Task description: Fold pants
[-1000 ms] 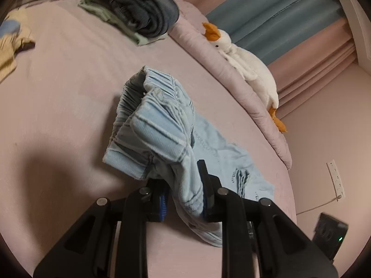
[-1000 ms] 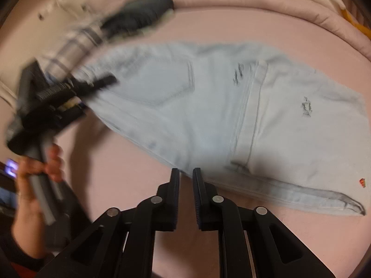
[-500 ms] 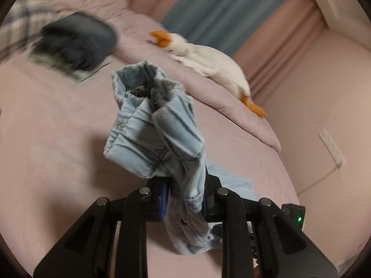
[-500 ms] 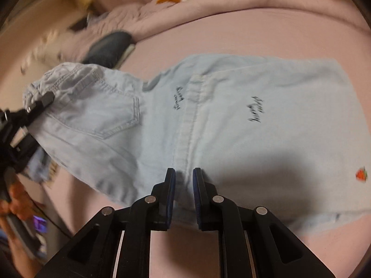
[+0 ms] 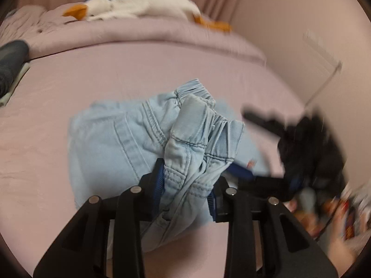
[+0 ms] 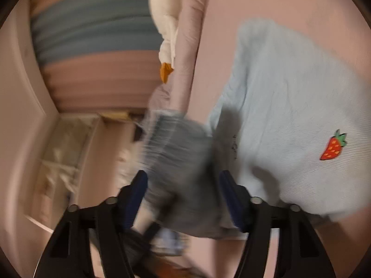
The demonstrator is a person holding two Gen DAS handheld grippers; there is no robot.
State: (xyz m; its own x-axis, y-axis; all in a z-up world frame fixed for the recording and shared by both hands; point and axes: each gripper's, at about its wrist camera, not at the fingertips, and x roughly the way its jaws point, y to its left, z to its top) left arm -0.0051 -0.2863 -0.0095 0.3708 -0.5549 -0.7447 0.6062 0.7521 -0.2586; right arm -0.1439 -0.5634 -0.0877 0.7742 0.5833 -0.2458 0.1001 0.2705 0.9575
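Tongs, left: left gripper is angling down toward the bed, its jaws having just been easing apart, yet the blue pads are still pressing on the bunched elastic waistband of the pants, so it is clenching that bundle

Tongs, right: right gripper is lying nearly level and rolled well over, so that the room is appearing on its side in its own view; its jaws have just been springing wide and are standing released, with blurred grey-blue cloth between the pads, no pad pressing on it. From the left wrist view this gripper is showing as a black smear at the right, beside a blurred hand

Pants: pale blue denim, lying mostly flat on the bed, the waistband end doubling back over the legs; a small strawberry patch is showing on the flat upper layer

Edges and room: the pants' far and left edges are lying well inside the sheet, with bare sheet all round on those sides; the right edge is nearing the bed's side by the wall

Surface and room: pink bedsheet, smooth; a rolled pink duvet is running along the far side, a white plush goose lying on it; dark folded clothes are sitting at the left; pink and blue curtains are hanging behind
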